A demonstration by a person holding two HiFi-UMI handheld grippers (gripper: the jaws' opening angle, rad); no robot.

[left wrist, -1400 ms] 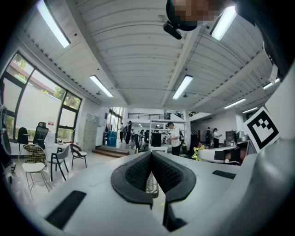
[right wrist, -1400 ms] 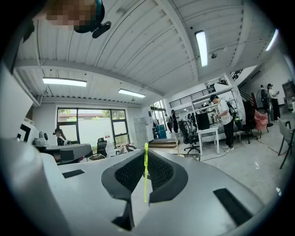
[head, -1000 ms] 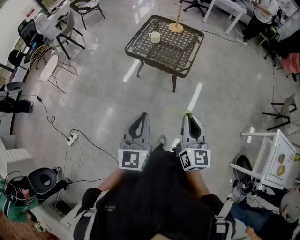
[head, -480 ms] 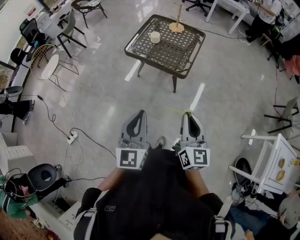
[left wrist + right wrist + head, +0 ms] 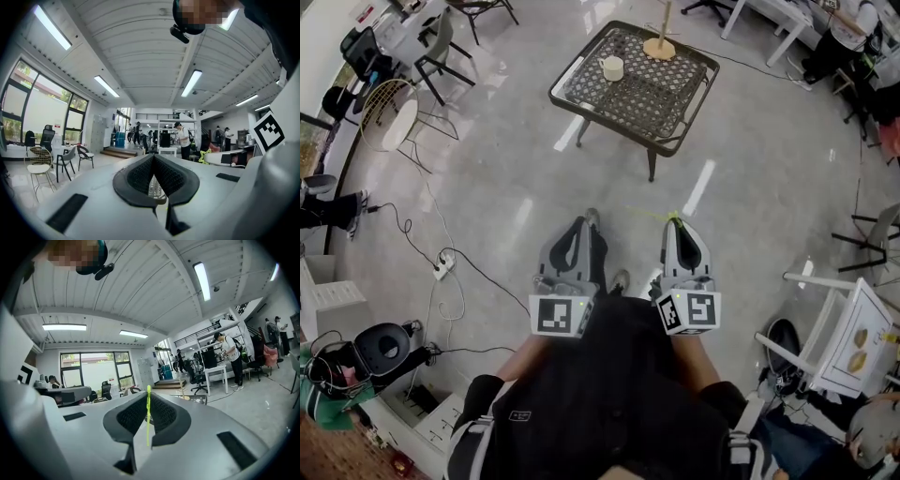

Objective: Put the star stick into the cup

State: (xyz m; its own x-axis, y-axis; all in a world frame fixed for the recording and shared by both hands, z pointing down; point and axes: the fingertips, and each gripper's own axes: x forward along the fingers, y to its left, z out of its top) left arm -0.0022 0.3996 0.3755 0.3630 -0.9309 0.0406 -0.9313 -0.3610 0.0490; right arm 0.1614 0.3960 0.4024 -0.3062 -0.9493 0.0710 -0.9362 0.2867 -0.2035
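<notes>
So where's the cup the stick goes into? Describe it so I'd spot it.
Look ahead across the shiny floor to the dark lattice-topped table. Two things stand on it: the cup is the short cream cylinder toward the left, unlike the tan wooden stand with its tall upright rod.

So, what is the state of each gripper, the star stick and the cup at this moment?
Left gripper: shut, nothing between its jaws.
Right gripper: shut on the star stick.
Star stick: clamped in the right gripper, not yet in the cup.
Cup: upright on the table, ahead of both grippers.
</notes>
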